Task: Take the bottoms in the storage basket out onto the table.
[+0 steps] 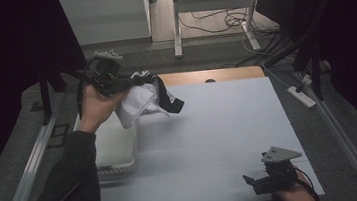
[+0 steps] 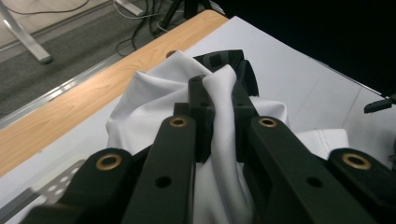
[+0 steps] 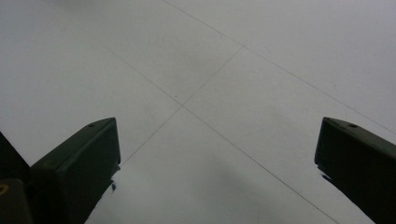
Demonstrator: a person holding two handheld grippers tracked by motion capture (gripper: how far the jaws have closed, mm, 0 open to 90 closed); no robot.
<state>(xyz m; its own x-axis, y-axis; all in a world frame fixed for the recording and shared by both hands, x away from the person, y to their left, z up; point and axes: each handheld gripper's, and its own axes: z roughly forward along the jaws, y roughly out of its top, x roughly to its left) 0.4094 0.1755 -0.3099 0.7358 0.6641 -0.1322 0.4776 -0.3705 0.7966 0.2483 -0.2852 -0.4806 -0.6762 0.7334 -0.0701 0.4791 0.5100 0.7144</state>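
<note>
Your left gripper (image 2: 218, 100) pinches a soft, crumpled white cloth (image 1: 139, 103) with black trim; your right gripper (image 3: 217, 154) gapes over the smooth table (image 3: 224, 70).

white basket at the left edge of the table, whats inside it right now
The visible part of the white basket looks bare. The left claw holds a white and black cloth lifted above its far end. The cloth, hand and sleeve cover the rest, so that part cannot be checked.

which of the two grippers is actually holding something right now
The left gripper, raised at the table's far left: its jaws are pinched on a fold of the white cloth. The right gripper sits open near the front edge, nothing between its jaws.
</note>
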